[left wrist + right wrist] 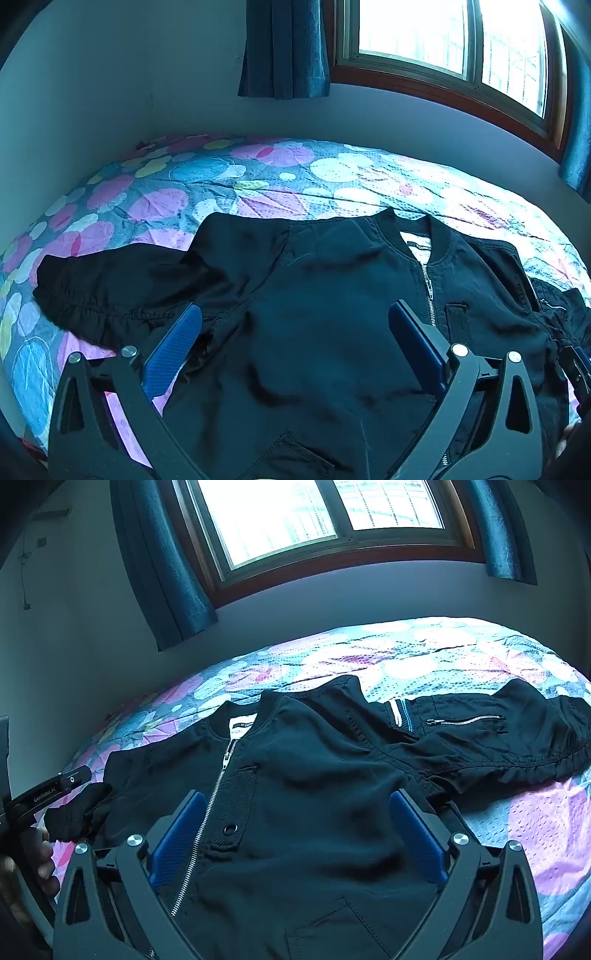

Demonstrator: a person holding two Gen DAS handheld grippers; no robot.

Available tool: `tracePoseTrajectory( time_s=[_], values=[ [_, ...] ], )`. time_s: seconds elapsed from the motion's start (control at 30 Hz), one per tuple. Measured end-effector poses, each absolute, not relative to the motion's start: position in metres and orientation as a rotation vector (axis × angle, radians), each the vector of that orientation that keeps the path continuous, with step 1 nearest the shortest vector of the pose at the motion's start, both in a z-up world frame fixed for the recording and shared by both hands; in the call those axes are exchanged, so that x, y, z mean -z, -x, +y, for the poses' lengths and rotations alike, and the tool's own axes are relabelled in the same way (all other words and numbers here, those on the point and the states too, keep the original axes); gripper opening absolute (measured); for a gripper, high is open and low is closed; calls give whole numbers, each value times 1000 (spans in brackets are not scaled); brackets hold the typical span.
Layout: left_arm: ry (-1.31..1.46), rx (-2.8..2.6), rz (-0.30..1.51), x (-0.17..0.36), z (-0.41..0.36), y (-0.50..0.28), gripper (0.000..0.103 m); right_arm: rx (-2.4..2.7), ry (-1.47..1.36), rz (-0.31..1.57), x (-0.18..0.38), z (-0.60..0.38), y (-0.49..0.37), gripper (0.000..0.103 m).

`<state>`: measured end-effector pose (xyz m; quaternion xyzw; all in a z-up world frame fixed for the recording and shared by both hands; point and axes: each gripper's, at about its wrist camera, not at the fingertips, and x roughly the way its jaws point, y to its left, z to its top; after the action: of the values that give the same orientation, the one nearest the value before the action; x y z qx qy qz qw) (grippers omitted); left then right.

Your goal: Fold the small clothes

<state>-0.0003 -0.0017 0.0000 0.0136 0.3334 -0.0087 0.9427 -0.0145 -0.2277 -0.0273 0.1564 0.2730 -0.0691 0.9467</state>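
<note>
On the flower-print bedspread (258,177), a black bomber jacket (332,295) lies front-up and unfolded, both grippers poised over it with nothing held.

The jacket is spread flat below the window (280,524), collar (413,229) toward the wall, its zipper (210,812) closed up the front. Seen from the jacket's foot, one sleeve (110,295) trails off to the left side and the other sleeve (498,734), with a zipped pocket, stretches out to the right. The left gripper (295,325) hovers above the jacket's left chest panel, its blue fingers (173,350) spread wide and clear of the cloth. The right gripper (299,812) hangs over the jacket's right chest panel, jaws likewise wide apart, the zipper running under its left finger (177,838). A person's hand (40,860) shows beside the jacket's left sleeve.
</note>
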Motion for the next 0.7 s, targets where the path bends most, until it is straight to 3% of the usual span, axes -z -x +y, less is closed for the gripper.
tracePoseTrajectory(
  time_s=[0.7],
  values=[
    [-32,26,730,9,6,-9,101,124,-334,556,24,-225,14,99]
  ],
)
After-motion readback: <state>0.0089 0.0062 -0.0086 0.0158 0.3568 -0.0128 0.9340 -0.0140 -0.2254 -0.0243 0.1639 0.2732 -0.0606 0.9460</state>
